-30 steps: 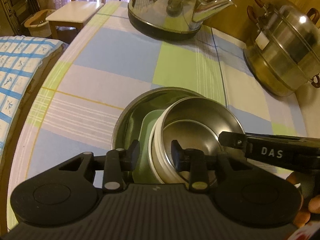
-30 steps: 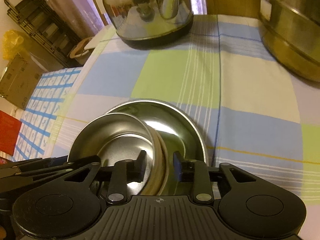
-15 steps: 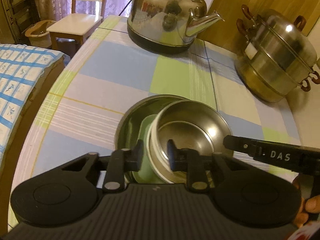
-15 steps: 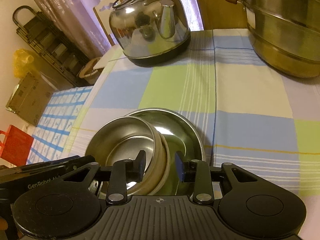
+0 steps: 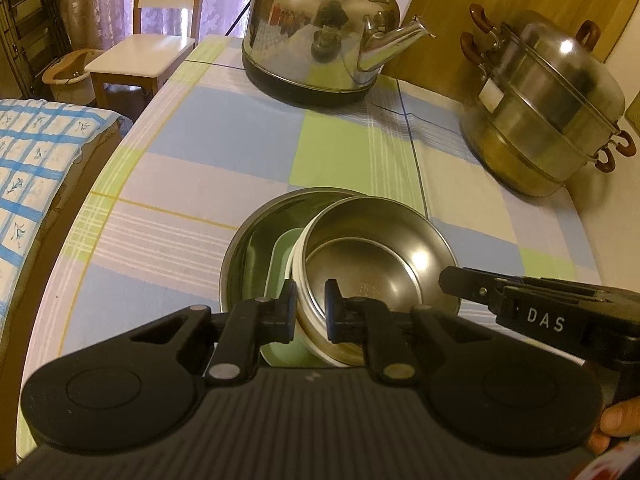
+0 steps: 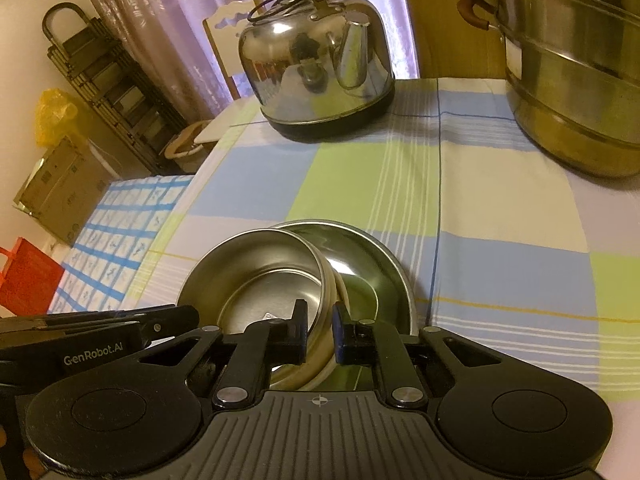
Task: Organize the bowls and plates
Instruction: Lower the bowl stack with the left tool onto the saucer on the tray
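Clenching opposite rims of the light, stiff, slippery round steel bowl with white outer band (image 5: 372, 264), left tongs (image 5: 311, 312) and still-closing right tongs (image 6: 321, 330) should pinch its thin lip squarely.

Checked cloth (image 5: 224, 136) covering the desk. Steel kettle (image 5: 320, 40) at the far edge, spout toward the tiered steamer pot (image 5: 544, 120) at right. Beyond the desk: white chair (image 5: 148, 48), basket (image 5: 68, 76), purple curtain (image 6: 160, 20). Left: blue-checked bed (image 5: 28, 168), black rack (image 6: 108, 88), cardboard box (image 6: 60, 192), red bag (image 6: 24, 280).
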`<act>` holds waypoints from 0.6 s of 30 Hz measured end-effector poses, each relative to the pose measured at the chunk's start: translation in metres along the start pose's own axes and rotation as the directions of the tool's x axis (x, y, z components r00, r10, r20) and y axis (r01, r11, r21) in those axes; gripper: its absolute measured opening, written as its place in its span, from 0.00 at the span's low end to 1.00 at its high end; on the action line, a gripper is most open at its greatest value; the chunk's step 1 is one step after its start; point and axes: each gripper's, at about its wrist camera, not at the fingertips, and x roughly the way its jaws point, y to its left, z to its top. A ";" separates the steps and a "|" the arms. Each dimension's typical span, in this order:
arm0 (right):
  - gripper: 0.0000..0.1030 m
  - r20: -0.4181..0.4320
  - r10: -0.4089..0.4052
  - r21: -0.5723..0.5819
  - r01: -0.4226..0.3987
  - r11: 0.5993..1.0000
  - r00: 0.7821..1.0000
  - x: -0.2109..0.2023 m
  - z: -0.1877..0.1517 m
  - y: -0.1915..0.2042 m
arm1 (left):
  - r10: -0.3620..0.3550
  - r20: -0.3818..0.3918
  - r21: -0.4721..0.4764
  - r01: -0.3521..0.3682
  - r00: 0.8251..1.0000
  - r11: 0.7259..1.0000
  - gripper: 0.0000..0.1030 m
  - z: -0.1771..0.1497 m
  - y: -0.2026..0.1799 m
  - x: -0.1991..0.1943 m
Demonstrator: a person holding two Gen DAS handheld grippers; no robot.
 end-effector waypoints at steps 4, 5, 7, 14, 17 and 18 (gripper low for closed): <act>0.12 0.001 -0.001 0.000 0.001 1.000 1.000 0.001 0.000 0.000 | 0.002 0.000 0.003 -0.002 1.000 1.000 0.12 0.000 0.000 0.001; 0.12 0.002 -0.001 0.003 0.001 1.000 1.000 0.001 0.000 0.000 | 0.002 0.000 0.002 -0.002 1.000 1.000 0.12 0.000 0.000 0.000; 0.12 0.002 -0.002 0.005 0.002 1.000 1.000 0.000 0.000 0.000 | 0.003 -0.001 0.002 -0.003 1.000 1.000 0.12 0.000 0.000 0.000; 0.12 0.001 0.000 0.011 0.000 1.000 1.000 0.001 0.001 -0.002 | 0.005 -0.009 -0.002 -0.005 1.000 1.000 0.12 0.000 0.000 0.001; 0.12 0.002 0.002 0.024 -0.002 1.000 1.000 0.002 0.001 -0.004 | 0.000 -0.016 -0.010 0.000 1.000 1.000 0.12 0.000 0.000 0.001; 0.12 0.003 0.003 0.026 -0.003 1.000 1.000 0.001 0.001 -0.004 | 0.000 -0.014 -0.013 0.000 1.000 1.000 0.13 0.000 0.000 0.000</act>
